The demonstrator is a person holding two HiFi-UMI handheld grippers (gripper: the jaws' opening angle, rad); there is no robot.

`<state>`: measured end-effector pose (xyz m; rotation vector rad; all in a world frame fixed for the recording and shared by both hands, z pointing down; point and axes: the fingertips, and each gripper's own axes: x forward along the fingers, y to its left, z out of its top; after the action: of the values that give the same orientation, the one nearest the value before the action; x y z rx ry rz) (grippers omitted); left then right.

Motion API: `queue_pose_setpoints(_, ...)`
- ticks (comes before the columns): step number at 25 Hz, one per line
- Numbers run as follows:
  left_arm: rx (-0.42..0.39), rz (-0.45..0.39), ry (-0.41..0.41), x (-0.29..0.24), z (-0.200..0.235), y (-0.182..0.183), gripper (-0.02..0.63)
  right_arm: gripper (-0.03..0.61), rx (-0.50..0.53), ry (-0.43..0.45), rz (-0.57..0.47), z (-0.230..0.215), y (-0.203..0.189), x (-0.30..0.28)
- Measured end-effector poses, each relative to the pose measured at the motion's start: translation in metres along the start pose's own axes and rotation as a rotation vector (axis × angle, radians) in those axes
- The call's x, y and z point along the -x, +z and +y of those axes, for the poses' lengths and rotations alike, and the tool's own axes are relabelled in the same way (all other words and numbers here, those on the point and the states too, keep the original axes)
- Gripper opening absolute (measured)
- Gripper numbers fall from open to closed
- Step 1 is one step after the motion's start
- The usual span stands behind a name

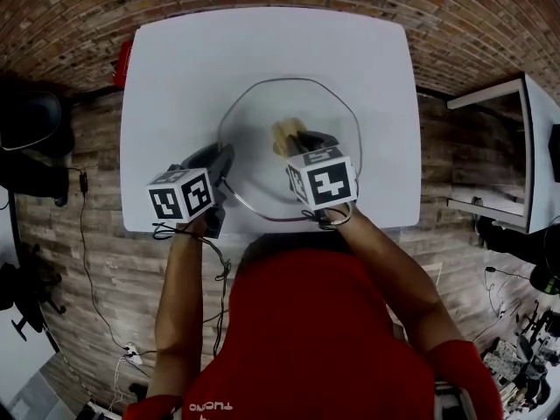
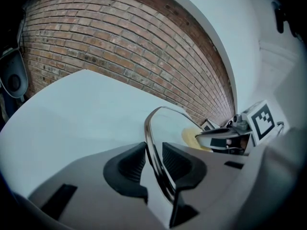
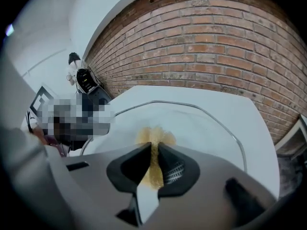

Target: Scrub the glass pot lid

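- Nearest me, the left claw (image 2: 154, 159) is clenched on the near rim of the glass pot lid (image 1: 262, 116); in the left gripper view the metal rim runs edge-on between the two pads (image 2: 129, 164), both pressing on it; I read that as the steadying hold.
- Just beside it, the right claw (image 3: 154, 159) is clamped on a yellowish scrub pad (image 1: 285, 132); the right gripper view shows the pad pinched between the jaws, its frayed end poking past the tips onto the glass.
- The pad meets the lid near the middle of the glass; the lid itself lies over the middle of the white table (image 1: 262, 42), its near edge close to the table's near edge; whether it rests flat or slightly raised I cannot tell.
- My judgement: scrubbing is under way, both tools set as they should be; I see no suds or grime, so how much of the glass is done I cannot say; the outer ring and far half look likely left.
- Beyond the table, a brick wall (image 3: 216, 47).
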<state>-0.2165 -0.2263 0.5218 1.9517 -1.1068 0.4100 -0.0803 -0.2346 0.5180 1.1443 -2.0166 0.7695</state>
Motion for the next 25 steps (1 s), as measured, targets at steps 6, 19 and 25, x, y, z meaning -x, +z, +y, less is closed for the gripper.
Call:
queue_pose_setpoints(6, -0.019, -0.017, -0.009, 0.002, -0.002, 0.0, 0.117, 0.057, 0.002, 0.024, -0.018, 0.003, 0.002, -0.002)
queue_pose_setpoints(19, -0.106, -0.176, 0.075, 0.042, -0.007, 0.025, 0.187, 0.156, 0.012, 0.133, -0.199, 0.006, 0.029, 0.049)
queue_pose_setpoints(25, -0.219, -0.462, 0.067, 0.096, -0.055, 0.077, 0.186, 0.155, 0.113, 0.205, -0.488, 0.013, 0.078, 0.108)
